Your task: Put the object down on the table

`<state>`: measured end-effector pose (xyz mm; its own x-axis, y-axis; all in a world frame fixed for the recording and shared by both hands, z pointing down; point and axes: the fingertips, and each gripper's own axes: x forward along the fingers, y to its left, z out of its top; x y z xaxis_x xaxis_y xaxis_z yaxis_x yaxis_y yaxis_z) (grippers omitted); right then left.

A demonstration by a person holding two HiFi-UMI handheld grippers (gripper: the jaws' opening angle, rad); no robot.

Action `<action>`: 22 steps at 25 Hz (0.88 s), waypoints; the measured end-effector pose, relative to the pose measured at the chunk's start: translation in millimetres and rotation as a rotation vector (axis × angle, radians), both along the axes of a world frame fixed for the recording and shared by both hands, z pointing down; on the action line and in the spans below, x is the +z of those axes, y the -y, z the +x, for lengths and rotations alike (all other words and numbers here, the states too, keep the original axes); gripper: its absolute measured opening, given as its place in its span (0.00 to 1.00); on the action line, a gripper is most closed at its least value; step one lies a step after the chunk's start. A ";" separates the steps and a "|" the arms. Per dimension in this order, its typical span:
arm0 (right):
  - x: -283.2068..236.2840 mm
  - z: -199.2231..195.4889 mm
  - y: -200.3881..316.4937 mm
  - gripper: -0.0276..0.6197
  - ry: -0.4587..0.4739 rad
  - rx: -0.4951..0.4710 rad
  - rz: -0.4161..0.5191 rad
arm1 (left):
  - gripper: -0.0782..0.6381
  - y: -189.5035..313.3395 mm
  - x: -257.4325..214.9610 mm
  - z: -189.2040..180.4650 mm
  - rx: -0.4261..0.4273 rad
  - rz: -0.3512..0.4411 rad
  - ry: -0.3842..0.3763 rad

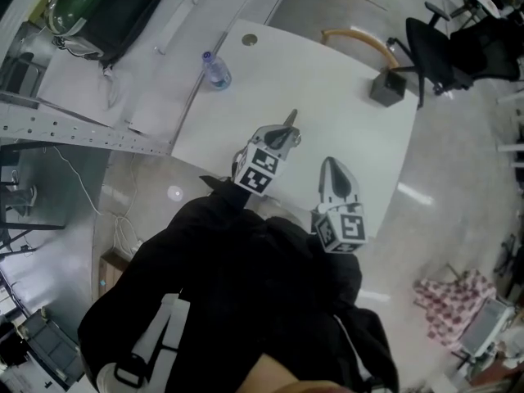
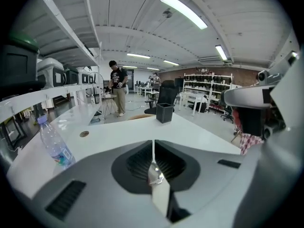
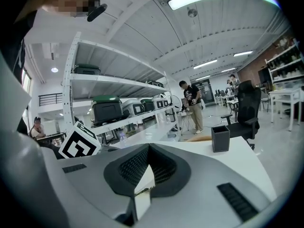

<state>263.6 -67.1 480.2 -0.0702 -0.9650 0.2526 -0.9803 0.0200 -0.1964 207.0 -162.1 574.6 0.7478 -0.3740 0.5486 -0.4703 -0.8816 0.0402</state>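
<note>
My left gripper [image 1: 286, 131] is held over the near part of the white table [image 1: 327, 113], shut on a thin metal object [image 1: 291, 119] whose dark tip sticks out past the jaws. In the left gripper view the jaws [image 2: 153, 148] meet on that object [image 2: 156, 175], which shows as a narrow shiny strip seen edge-on; I cannot tell what it is. My right gripper [image 1: 331, 167] hovers just to the right near the table's front edge. Its jaws [image 3: 148, 148] are shut, with nothing between them.
A clear water bottle [image 1: 216, 71] stands at the table's far left, near a round cable hole [image 1: 249, 39]. A black square pen holder [image 1: 386, 88] sits at the far right, with a black office chair [image 1: 442, 43] behind it. Shelving [image 1: 74, 129] runs along the left.
</note>
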 end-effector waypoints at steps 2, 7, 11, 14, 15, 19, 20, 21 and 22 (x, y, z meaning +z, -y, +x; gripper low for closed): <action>-2.5 1.2 0.5 0.03 0.004 0.013 -0.001 | 0.12 1.2 -11.1 -2.2 -0.015 0.015 -0.022; -7.9 2.7 1.5 0.03 0.005 0.039 -0.020 | 0.11 -2.1 -34.0 -7.9 -0.056 0.008 -0.085; -15.2 1.3 1.3 0.03 -0.004 0.022 0.008 | 0.11 -5.8 -53.3 -12.3 -0.081 0.035 -0.136; -22.2 0.3 2.6 0.03 -0.011 0.017 0.014 | 0.11 -8.0 -68.3 -13.5 -0.090 0.053 -0.181; -24.0 0.4 3.0 0.03 -0.013 0.015 0.020 | 0.11 -9.4 -72.4 -13.6 -0.090 0.058 -0.194; -30.3 1.6 3.3 0.03 -0.019 0.012 0.046 | 0.11 -16.2 -85.6 -16.2 -0.093 0.095 -0.211; -30.8 1.4 2.8 0.03 -0.019 0.009 0.052 | 0.11 -18.1 -88.4 -17.6 -0.094 0.108 -0.210; -31.7 0.8 2.3 0.03 -0.016 0.006 0.058 | 0.11 -20.2 -90.6 -19.1 -0.094 0.115 -0.210; -33.9 0.0 2.2 0.03 -0.011 0.005 0.064 | 0.11 -22.3 -92.4 -20.6 -0.096 0.116 -0.215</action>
